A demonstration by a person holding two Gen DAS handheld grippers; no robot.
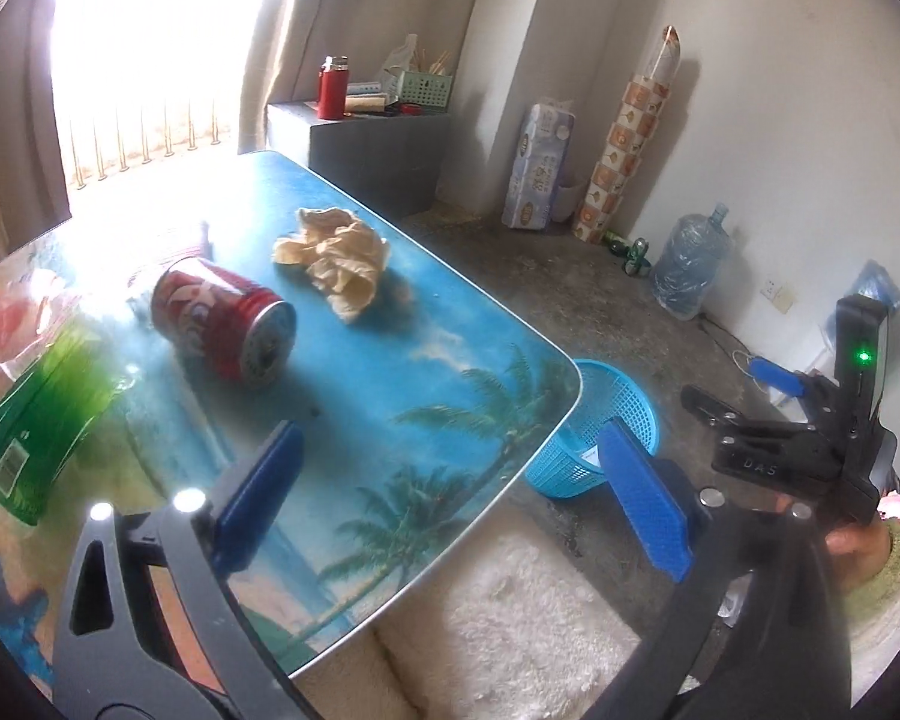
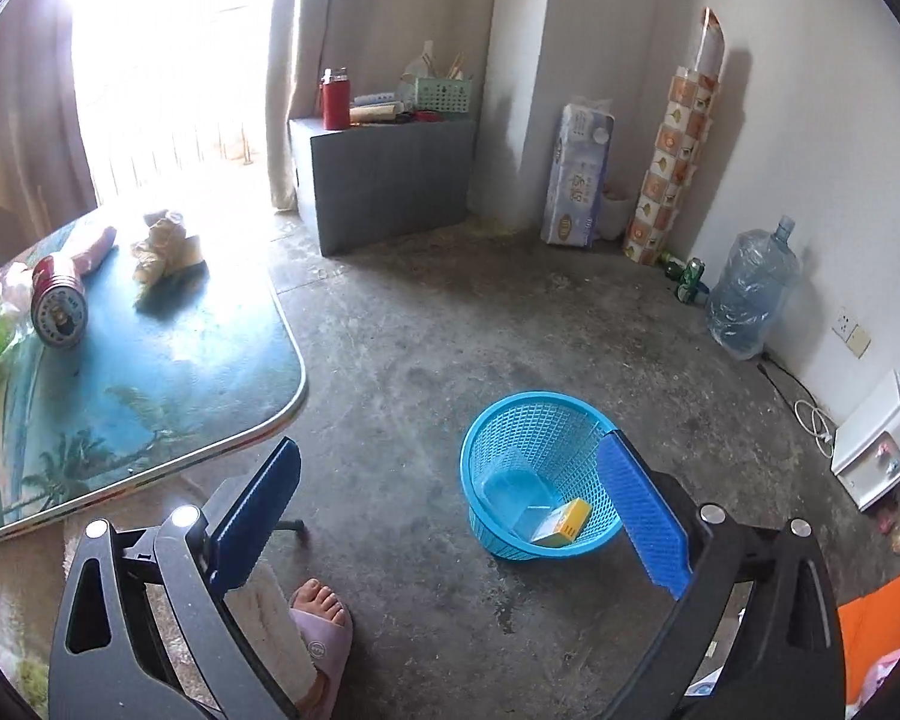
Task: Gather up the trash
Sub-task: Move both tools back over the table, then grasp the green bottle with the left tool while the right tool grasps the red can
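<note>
- Trash is distributed over two places: on the glossy blue table with the palm-tree print and inside the round blue plastic mesh basket, which stands on the grey concrete floor just beside the table's rounded corner.
- Left gripper is held above the near part of the table. Its blue ribbed fingers are spread to full width; nothing is held between them.
- Right gripper is held above the floor, near the basket. Its fingers are likewise spread wide, and nothing is gripped. In the left wrist view the same tool is seen at the right edge, held by a hand.
- Green translucent plastic bottle is laid on its side at the left edge of the table; it appears blurred.
- Red metal drinks can is laid on its side near the bottle, its end turned towards the cameras.
- Crumpled beige paper wad is located further along the table, apart from the can.
- Clear plastic container and small yellow and white cardboard box are lodged side by side at the bottom of the basket.
- Sandalled foot is seen on the floor below the right gripper.
</note>
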